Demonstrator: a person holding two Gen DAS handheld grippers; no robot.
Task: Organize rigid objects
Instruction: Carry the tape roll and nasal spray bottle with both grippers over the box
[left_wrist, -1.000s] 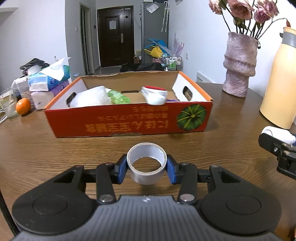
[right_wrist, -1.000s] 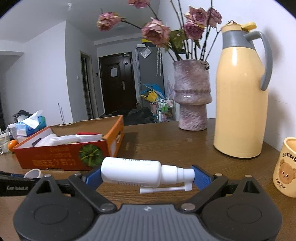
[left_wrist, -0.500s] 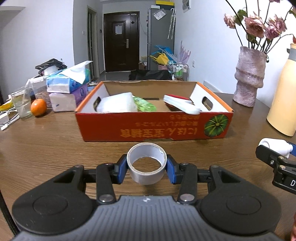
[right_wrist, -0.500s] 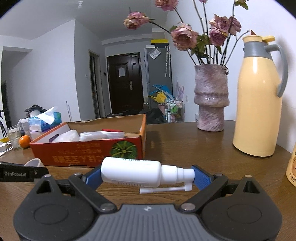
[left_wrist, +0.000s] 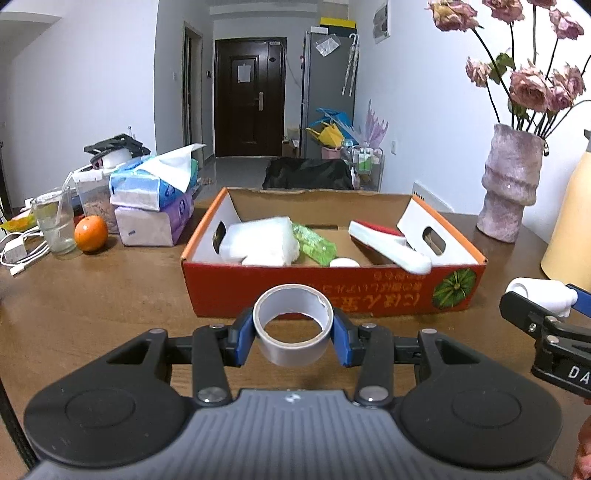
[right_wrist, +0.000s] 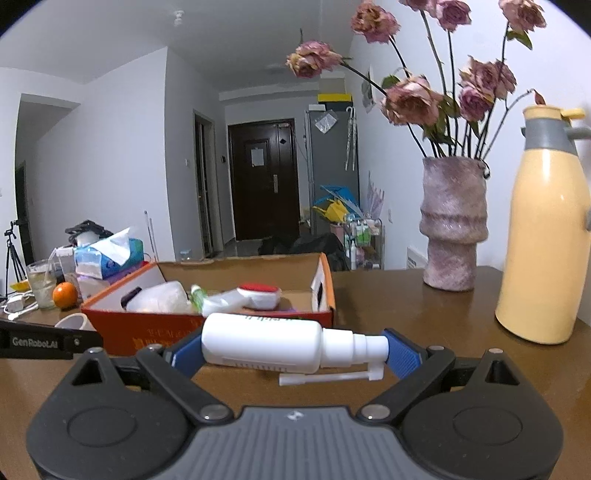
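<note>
Both grippers now higher vs 1 s ago; box (left_wrist: 332, 291) interior more visible. Left gripper (left_wrist: 293, 334) pinches tape (left_wrist: 293, 325), right gripper (right_wrist: 291, 349) pinches spray bottle (right_wrist: 266, 345), both in front of box's near wall. "GenRobot.AI" on left gripper.

even, cool indoor light fills both views, bright on the white walls. the wooden surface (right_wrist: 424, 314) carries a soft sheen near the vase (right_wrist: 453, 225). fisheye bending curves the frame edges, with dark vignette corners. the thermos (right_wrist: 546, 229) at the right edge looks slightly smeared.
</note>
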